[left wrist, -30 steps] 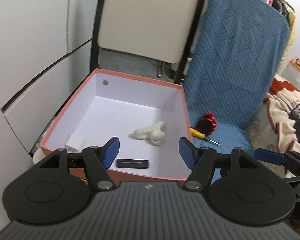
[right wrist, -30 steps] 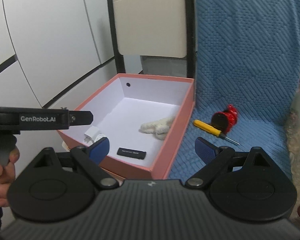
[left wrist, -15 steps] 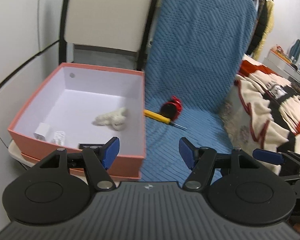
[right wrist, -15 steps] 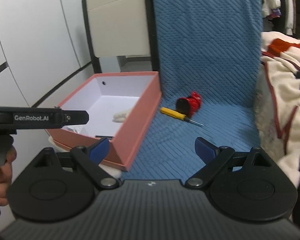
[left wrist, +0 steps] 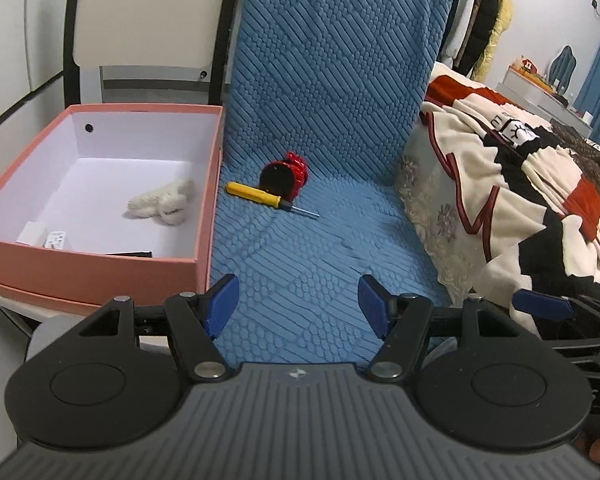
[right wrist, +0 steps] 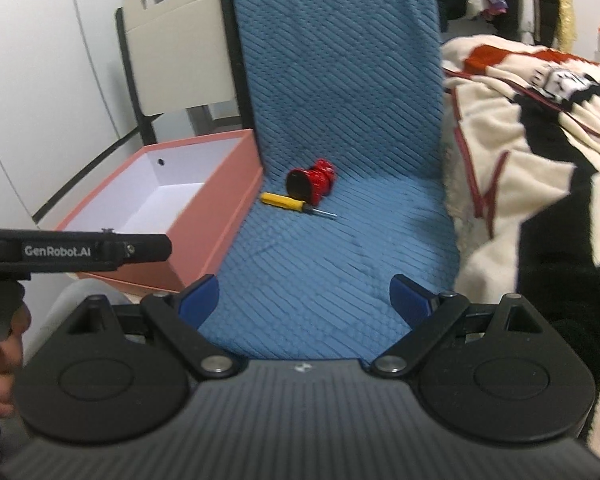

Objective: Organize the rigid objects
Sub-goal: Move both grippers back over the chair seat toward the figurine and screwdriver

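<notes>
Blue quilted seat cover [left wrist: 308, 248] carries a yellow screwdriver [left wrist: 260, 199] touching a red object [left wrist: 286, 174] beside the pink box [left wrist: 100, 268]. Only the left view shows the white plush [left wrist: 162, 206] inside (right view is blurred). Left gripper [left wrist: 298, 306] and right gripper [right wrist: 306, 300] both gape wide, holding nothing.
</notes>
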`<state>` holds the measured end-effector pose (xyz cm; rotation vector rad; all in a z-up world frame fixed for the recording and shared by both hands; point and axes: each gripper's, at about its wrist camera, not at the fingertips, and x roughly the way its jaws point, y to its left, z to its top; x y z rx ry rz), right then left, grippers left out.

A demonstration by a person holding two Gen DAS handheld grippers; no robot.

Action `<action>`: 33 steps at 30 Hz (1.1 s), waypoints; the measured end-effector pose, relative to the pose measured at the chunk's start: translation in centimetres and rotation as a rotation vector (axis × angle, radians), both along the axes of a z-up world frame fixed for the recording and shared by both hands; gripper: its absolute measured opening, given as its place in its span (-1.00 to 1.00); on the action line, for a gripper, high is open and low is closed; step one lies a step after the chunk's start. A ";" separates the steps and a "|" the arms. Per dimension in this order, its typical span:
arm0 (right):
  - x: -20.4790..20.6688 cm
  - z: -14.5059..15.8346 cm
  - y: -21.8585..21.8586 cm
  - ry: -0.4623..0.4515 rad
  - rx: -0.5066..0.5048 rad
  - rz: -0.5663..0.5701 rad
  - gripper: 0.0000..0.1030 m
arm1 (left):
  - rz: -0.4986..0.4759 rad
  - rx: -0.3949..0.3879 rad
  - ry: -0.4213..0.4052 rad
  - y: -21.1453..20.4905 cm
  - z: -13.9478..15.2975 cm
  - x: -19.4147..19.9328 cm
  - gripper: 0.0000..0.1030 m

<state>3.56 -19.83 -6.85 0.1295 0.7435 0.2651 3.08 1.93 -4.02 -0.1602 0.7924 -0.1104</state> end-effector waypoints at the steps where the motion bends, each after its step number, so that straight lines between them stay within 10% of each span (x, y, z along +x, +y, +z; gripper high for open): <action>1: 0.0 -0.2 -0.3 0.001 0.003 -0.007 0.82 | -0.003 0.003 0.002 -0.3 -0.3 0.3 0.38; 33: 12.3 -7.5 -0.1 0.010 0.047 0.014 0.82 | -0.142 0.028 0.059 -3.7 -8.7 18.1 0.35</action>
